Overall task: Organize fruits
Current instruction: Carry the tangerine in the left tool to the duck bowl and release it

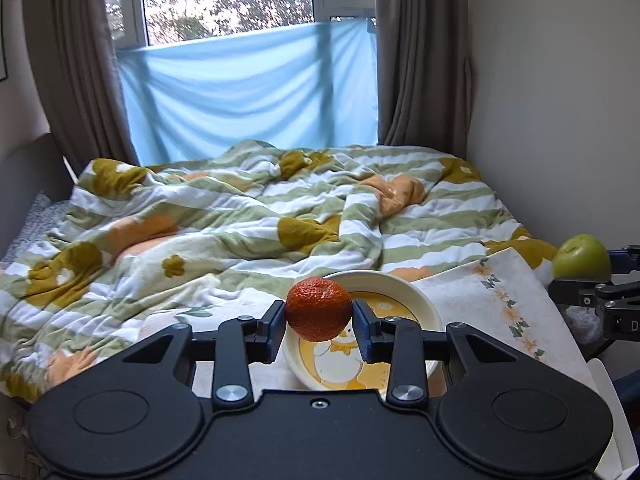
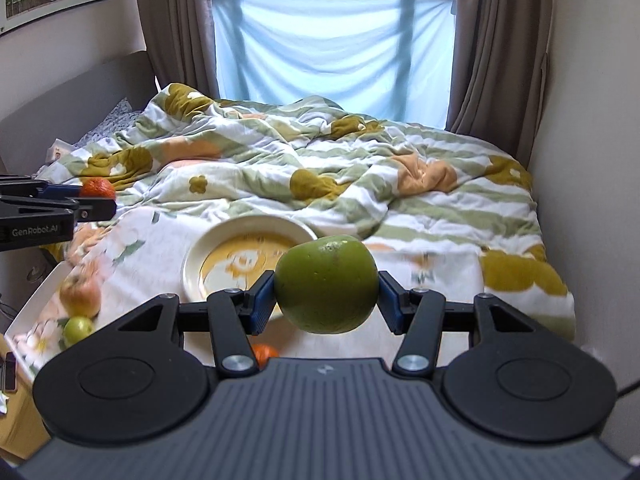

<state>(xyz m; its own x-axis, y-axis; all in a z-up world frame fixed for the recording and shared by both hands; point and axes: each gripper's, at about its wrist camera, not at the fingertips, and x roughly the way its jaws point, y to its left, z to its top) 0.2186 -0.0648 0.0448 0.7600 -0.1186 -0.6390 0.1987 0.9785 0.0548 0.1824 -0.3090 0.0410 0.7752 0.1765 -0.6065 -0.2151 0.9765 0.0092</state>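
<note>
My left gripper [image 1: 319,322] is shut on an orange mandarin [image 1: 318,307] and holds it above the near rim of a cream bowl [image 1: 424,304] with a yellow cartoon print. My right gripper [image 2: 326,300] is shut on a large green apple [image 2: 326,283], held in the air in front of the same bowl [image 2: 200,256]. The green apple also shows at the right edge of the left wrist view [image 1: 582,258]. The mandarin shows at the left of the right wrist view [image 2: 97,188]. A reddish apple [image 2: 80,294], a small green fruit [image 2: 78,330] and another mandarin [image 2: 264,354] lie on the table.
The bowl stands on a table with a floral cloth [image 1: 500,292] at the foot of a bed with a rumpled striped quilt [image 1: 240,216]. A wall [image 1: 560,100] is close on the right. Curtains and a window with a blue sheet [image 1: 248,96] are behind the bed.
</note>
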